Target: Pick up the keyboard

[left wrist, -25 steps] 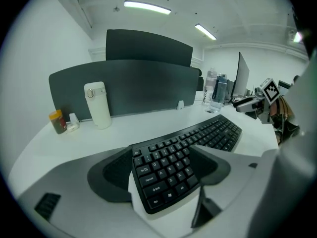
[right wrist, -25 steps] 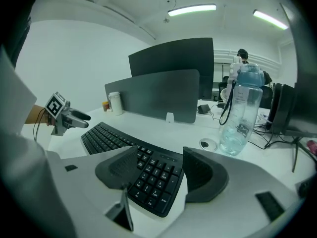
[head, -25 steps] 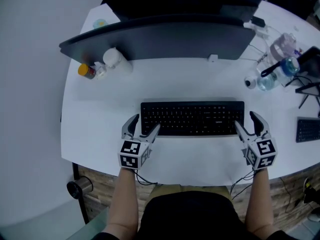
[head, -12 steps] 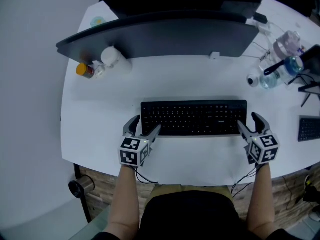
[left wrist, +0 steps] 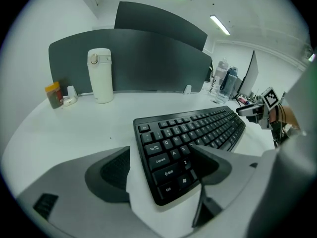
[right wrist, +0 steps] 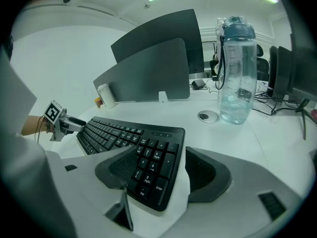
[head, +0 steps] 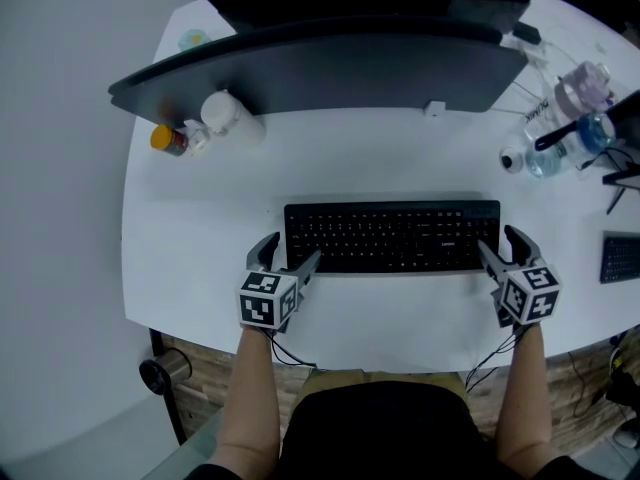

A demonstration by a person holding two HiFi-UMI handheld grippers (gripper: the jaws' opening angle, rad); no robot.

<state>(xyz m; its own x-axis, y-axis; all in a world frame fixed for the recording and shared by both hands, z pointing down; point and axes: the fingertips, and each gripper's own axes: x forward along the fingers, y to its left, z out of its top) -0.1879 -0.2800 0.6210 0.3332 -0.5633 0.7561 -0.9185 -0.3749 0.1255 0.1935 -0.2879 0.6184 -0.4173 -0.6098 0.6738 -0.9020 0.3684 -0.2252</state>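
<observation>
A black keyboard (head: 392,235) lies flat on the white desk (head: 200,228), straight in front of me. My left gripper (head: 290,251) is open at its near-left corner. In the left gripper view one finger (left wrist: 111,170) rests on the desk left of the keyboard (left wrist: 188,133) and the other is over the bottom-row keys. My right gripper (head: 500,243) is open at the near-right corner. In the right gripper view its left finger (right wrist: 119,165) hangs over the number keys of the keyboard (right wrist: 133,138) and its right finger stands outside the end.
A dark curved panel (head: 320,68) stands behind the keyboard. A white flask (head: 230,118) and a small orange-capped jar (head: 165,140) stand at the back left. Clear water bottles (head: 570,118) and cables crowd the back right. A second keyboard (head: 622,258) shows at the right edge.
Both grippers stay open at the keyboard's ends. The right one has edged slightly inward over the right end, and the head view has shifted a little.
</observation>
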